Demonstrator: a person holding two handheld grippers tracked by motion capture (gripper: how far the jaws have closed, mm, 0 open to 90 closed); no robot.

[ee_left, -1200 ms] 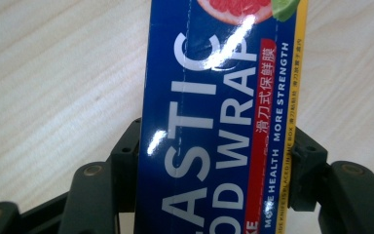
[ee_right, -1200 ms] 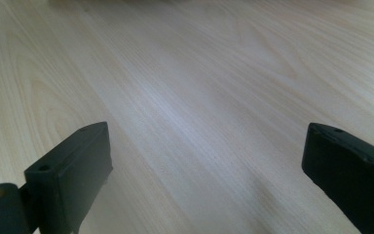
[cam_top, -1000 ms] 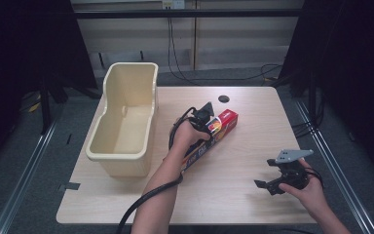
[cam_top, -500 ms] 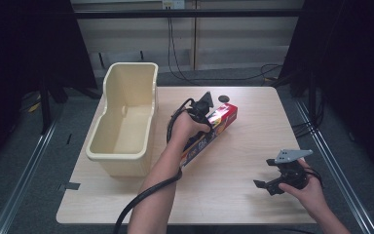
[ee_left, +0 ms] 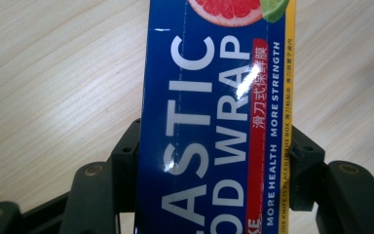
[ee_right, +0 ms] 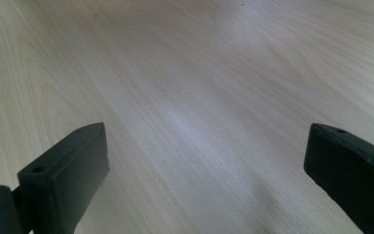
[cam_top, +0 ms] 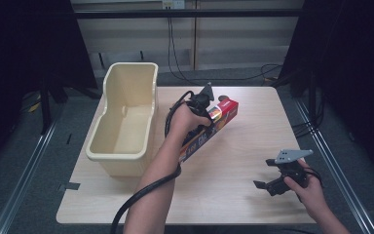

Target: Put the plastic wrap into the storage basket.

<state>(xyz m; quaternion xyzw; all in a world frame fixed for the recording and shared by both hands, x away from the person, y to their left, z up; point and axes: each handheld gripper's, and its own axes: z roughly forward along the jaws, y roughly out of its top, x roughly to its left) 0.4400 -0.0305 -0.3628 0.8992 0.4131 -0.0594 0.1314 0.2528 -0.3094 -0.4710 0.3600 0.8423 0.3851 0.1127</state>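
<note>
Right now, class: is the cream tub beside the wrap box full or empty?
Empty. The high view looks straight into the cream tub and shows only its bare floor and inner walls; the plastic wrap box is outside it.

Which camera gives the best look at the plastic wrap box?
The left gripper view: the plastic wrap box fills it, lettering readable, clamped between the jaws. The high view shows it small, partly behind the hand.

Glossy printed cardboard on the plastic wrap box (ee_left: 214, 122); pale, smooth, matt wood grain on the table (ee_right: 199, 73); smooth cream plastic on the bin (cam_top: 126, 112); matt black gripper (ee_right: 199, 195) jaws.
</note>
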